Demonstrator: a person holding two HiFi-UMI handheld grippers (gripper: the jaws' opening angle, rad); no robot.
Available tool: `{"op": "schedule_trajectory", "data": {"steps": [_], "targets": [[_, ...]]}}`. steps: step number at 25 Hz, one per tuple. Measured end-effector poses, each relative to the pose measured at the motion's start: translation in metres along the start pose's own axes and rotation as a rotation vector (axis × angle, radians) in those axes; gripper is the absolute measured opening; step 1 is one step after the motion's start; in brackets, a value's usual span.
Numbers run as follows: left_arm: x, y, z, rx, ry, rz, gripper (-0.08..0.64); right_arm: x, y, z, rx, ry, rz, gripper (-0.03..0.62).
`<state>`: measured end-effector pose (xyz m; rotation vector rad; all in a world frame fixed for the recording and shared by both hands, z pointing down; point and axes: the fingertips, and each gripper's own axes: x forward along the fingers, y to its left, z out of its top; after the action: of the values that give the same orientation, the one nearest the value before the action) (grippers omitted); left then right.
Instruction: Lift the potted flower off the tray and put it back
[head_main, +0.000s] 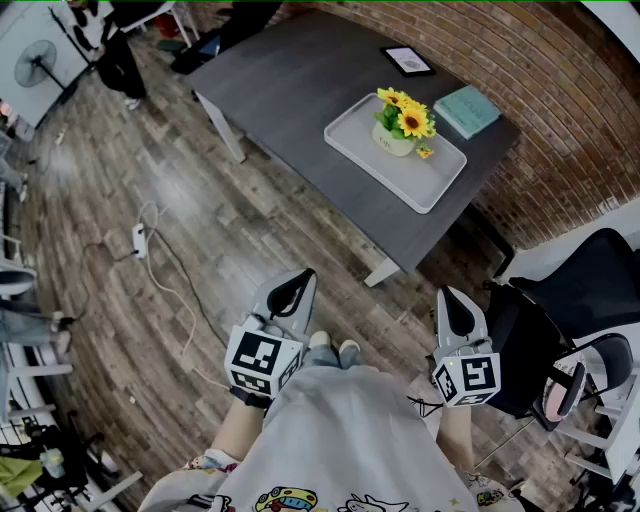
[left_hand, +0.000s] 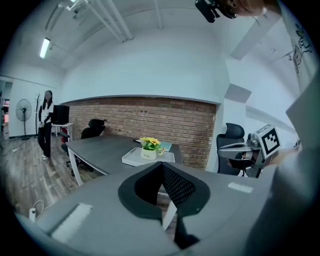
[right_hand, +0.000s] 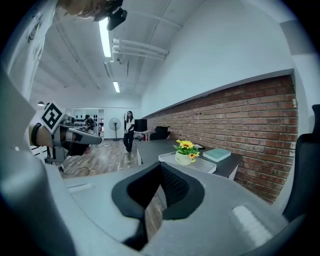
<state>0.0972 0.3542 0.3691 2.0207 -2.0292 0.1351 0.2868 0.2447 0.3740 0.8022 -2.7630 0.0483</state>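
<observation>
A potted flower (head_main: 401, 122), yellow sunflowers in a small white pot, stands on a white tray (head_main: 440, 172) on a dark grey table (head_main: 290, 90). It also shows far off in the left gripper view as the potted flower (left_hand: 149, 148) and in the right gripper view as the potted flower (right_hand: 185, 151). My left gripper (head_main: 296, 292) is shut and empty, held well short of the table over the wooden floor. My right gripper (head_main: 456, 312) is also shut and empty, near the table's front corner but apart from it.
A teal book (head_main: 467, 109) and a black-framed tablet (head_main: 408, 61) lie on the table behind the tray. Black office chairs (head_main: 575, 300) stand at the right. A power strip with white cable (head_main: 140, 240) lies on the floor. A person (head_main: 108, 45) stands far left. A brick wall (head_main: 560, 90) runs behind the table.
</observation>
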Motion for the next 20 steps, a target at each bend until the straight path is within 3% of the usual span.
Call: {"op": "schedule_trajectory", "data": {"steps": [10, 20], "targets": [[-0.005, -0.012, 0.007, -0.008, -0.043, 0.023, 0.007, -0.012, -0.008, 0.001, 0.044, -0.040, 0.023, 0.009], [-0.013, -0.032, 0.010, 0.005, -0.081, 0.055, 0.083, -0.021, 0.002, 0.004, 0.039, -0.076, 0.115, 0.104]]}}
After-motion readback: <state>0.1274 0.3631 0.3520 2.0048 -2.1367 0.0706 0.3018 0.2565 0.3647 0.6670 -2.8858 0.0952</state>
